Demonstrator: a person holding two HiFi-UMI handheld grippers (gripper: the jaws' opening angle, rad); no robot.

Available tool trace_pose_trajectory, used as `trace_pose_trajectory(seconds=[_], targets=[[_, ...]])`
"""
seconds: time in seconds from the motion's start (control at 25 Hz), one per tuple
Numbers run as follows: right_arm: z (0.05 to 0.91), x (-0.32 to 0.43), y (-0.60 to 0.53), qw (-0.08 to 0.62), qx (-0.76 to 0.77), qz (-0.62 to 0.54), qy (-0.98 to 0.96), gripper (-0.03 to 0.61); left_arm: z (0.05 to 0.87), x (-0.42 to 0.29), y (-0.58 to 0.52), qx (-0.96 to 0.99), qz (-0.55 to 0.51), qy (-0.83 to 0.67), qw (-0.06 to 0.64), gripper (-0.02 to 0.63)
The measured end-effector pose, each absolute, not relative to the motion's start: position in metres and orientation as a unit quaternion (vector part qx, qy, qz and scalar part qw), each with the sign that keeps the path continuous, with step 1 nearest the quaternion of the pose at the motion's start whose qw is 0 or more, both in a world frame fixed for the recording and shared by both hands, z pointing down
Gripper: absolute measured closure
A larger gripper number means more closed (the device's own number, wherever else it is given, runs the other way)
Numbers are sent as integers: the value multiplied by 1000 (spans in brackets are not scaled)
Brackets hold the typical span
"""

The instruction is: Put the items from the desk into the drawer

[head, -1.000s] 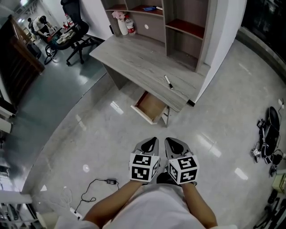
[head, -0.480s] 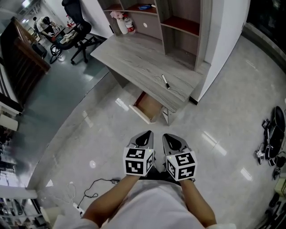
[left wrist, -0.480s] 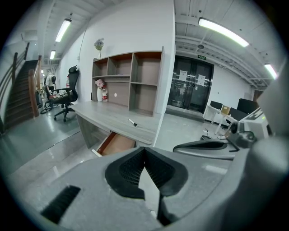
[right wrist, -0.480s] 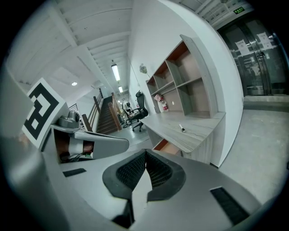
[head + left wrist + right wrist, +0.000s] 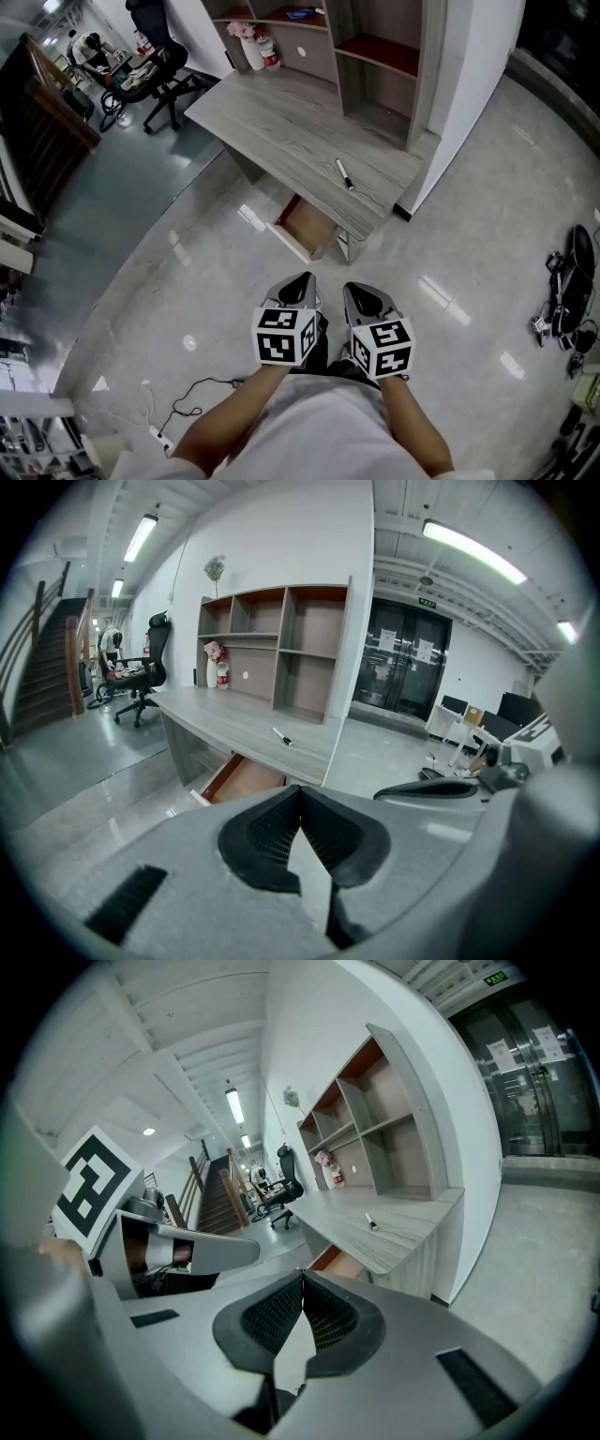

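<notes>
Slight drift is noted versus 0.5 s ago: the left gripper (image 5: 300, 281) has been carried a touch left in the head view, and the right gripper (image 5: 362, 292) is nearly unchanged. Both are held side by side, low over the glossy floor (image 5: 450, 234), well apart from the worktop (image 5: 281, 122).

Left fingers (image 5: 270, 832) are seen pressed together, tip to tip. Right fingers (image 5: 267, 1318) are likewise pressed together (each confirmed in that gripper's own view).

1 marker pen (image 5: 344, 175) is laid flat on the worktop, near its front edge and close to the end by the white wall panel (image 5: 464, 84). The drawer (image 5: 305, 225) is pulled out below that front edge, just left of the pen as framed from the head.

A shelf unit (image 5: 375, 56) is set on the back of the worktop. A red bottle (image 5: 273, 53) is stood at the far end. An office chair (image 5: 155, 66) is parked beyond the far end. A black cable (image 5: 202, 394) is strewn on the floor left of the grippers.
</notes>
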State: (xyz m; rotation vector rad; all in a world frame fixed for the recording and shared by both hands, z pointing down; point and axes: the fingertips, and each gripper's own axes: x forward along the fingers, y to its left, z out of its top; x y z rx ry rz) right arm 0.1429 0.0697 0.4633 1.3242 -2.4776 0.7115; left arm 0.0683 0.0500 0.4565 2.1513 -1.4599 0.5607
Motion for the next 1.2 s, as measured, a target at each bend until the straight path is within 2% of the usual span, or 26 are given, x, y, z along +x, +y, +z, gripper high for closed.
trace_pose_trajectory(seconds=[0.64,1.2], targets=[[479,119,-19,159,464,228,-841,577,477,53,-32,799,191,-508,258,612],[501,130,-122,201,520,222,-800,576,485,38,-126,816,193,-476,265,612]])
